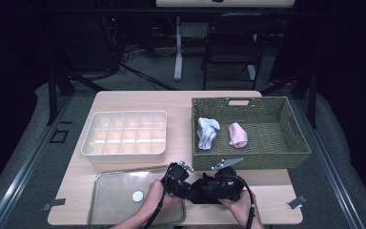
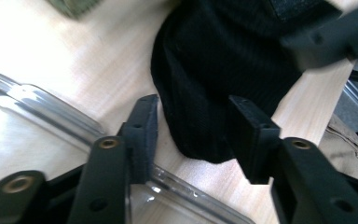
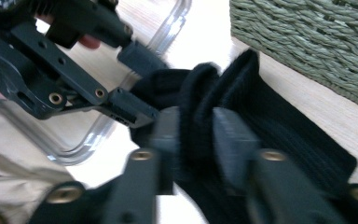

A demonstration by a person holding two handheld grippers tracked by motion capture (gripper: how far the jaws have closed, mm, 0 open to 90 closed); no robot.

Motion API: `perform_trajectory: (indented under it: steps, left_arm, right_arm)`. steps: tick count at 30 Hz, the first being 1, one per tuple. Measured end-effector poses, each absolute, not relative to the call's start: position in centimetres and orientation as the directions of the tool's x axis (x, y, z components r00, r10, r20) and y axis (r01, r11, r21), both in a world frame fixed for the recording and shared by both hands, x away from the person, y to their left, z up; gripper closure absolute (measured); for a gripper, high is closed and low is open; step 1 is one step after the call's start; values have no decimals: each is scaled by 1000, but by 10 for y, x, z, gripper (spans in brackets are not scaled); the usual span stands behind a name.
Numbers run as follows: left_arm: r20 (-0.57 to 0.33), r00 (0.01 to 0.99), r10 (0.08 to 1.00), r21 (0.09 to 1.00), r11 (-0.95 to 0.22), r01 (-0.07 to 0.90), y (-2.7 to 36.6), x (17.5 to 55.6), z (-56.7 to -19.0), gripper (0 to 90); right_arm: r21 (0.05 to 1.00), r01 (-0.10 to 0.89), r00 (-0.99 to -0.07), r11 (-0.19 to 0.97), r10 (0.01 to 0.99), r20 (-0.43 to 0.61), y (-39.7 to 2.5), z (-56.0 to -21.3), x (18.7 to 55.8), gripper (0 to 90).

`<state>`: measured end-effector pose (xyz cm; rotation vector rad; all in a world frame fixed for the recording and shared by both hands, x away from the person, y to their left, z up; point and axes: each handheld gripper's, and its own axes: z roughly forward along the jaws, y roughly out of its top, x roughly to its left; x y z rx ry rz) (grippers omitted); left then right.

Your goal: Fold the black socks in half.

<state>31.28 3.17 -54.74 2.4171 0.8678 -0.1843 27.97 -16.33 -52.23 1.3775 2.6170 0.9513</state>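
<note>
- Black sock (image 1: 204, 187) lies on the worktop (image 1: 133, 99) at the near edge, between the glass tray (image 1: 106, 183) and the basket (image 1: 248, 157); both grippers are on it.
- Right gripper (image 3: 195, 140): fingers clamped on a bunched fold of the sock — cloth squeezed between them.
- Left gripper (image 2: 193, 133): fingers apart, straddling the sock's rounded end; not closed on it.
- Handling, judged: soft ribbed knit, light, limp. It will sag and stretch, not slip. Best hold is a thick fold or the cuff; a thin single layer may pull out.
- Left gripper view shows the gap either side of the sock and the tray rim under one finger; the high view hides this behind the hands.
- High view alone gives the layout — a white sock (image 1: 207, 132) and a pink sock (image 1: 238, 135) in the basket, divider box (image 1: 124, 136) at left.
</note>
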Motion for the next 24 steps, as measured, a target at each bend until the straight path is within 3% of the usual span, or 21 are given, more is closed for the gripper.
perform_trajectory:
  steps: [8,12,17,24]
  left_arm:
    - [-295,785,544,493,-617,613,36,312,-536,411]
    - [-298,788,539,486,-625,611,32,310,-538,410]
    - [-301,779,550,484,-616,622,37,314,-538,409]
    - [-304,774,555,512,-590,624,38,315,-535,394]
  right_arm:
    - [578,735,-584,354,763,276,-191,-512,275,606]
    - [542,764,-546,350,798,254,-192,-523,279,630]
    - [501,753,-572,427,801,178,-173,-531,281,598]
    - [500,751,-586,431,784,204,-168,-530,281,515]
